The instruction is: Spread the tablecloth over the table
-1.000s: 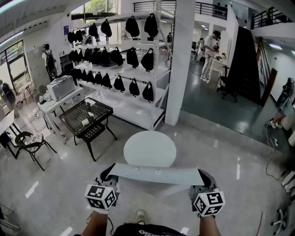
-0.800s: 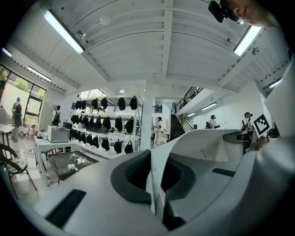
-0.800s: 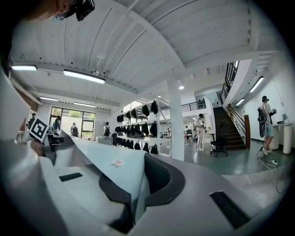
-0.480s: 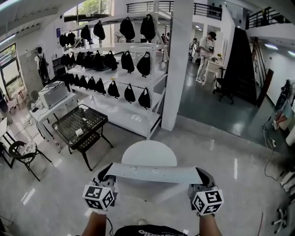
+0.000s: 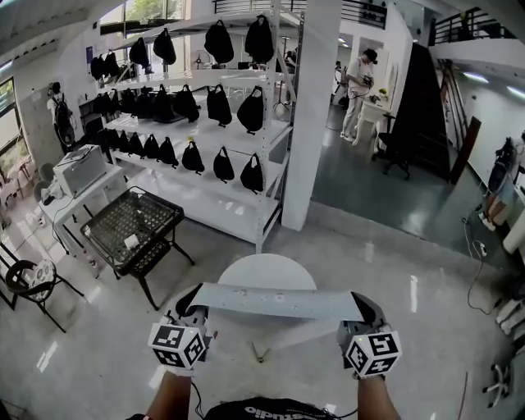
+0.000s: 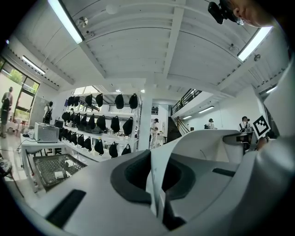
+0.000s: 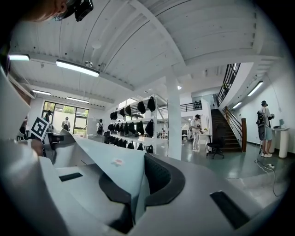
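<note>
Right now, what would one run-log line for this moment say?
left gripper: shut on tablecloth | right gripper: shut on tablecloth | tablecloth: stretched between them | round table: ahead, not yet covered

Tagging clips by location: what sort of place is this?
Probably an open-plan workshop or lab hall, not a home: a tall white shelving rack hung with black bags, a dark staircase up to a railed mezzanine, and a glossy floor.

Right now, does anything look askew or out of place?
Nothing serious: the white tablecloth runs straight between the left tool and right tool, both shut on it. One small tan object lies on the floor below it; I cannot tell what.
</note>
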`<state>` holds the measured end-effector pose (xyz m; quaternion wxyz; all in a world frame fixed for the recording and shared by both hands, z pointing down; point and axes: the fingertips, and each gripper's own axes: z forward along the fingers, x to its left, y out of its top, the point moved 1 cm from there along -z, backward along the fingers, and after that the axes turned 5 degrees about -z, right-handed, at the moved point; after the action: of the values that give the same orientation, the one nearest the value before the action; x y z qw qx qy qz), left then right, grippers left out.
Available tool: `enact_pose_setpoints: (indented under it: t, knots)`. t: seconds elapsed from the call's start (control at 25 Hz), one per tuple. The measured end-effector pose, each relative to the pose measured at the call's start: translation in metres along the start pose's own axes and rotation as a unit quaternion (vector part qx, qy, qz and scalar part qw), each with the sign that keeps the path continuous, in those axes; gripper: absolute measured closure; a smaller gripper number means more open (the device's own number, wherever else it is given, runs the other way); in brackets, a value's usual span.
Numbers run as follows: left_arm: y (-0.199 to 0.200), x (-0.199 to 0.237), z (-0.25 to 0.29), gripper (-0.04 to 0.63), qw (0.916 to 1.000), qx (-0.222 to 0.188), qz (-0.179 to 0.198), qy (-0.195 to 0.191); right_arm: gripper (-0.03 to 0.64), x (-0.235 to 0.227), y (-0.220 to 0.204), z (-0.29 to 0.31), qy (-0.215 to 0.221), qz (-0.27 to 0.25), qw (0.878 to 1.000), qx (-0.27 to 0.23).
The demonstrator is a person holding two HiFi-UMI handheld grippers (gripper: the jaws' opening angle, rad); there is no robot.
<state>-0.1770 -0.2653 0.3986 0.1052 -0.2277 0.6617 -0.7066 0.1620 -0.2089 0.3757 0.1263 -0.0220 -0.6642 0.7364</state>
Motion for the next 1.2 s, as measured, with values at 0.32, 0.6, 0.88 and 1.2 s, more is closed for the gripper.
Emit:
enact_pose_setpoints:
  t: [0.32,0.6,0.88,1.2]
  knots:
    - [0.004,0.014,0.019,0.578,0.9999,-0.007,-0.004,-0.008,0.588,-0.001,0.005,0.022,-0.004,-0.006,1.0,-0.001]
    - [0.002,0.028,0.032,0.578,0.9998,-0.009,-0.015,-0.001,0.588,-0.003,0.007,0.051,0.008,-0.006,1.0,-0.007]
    - [0.012,0.044,0.06,0.577,0.9993,-0.025,-0.025,0.014,0.588,-0.013,0.018,0.093,0.027,-0.005,0.999,-0.022]
    - [0.019,0.055,0.112,0.577,0.9991,-0.021,-0.023,0.029,0.588,-0.039,0.023,0.148,0.038,0.009,0.999,-0.036]
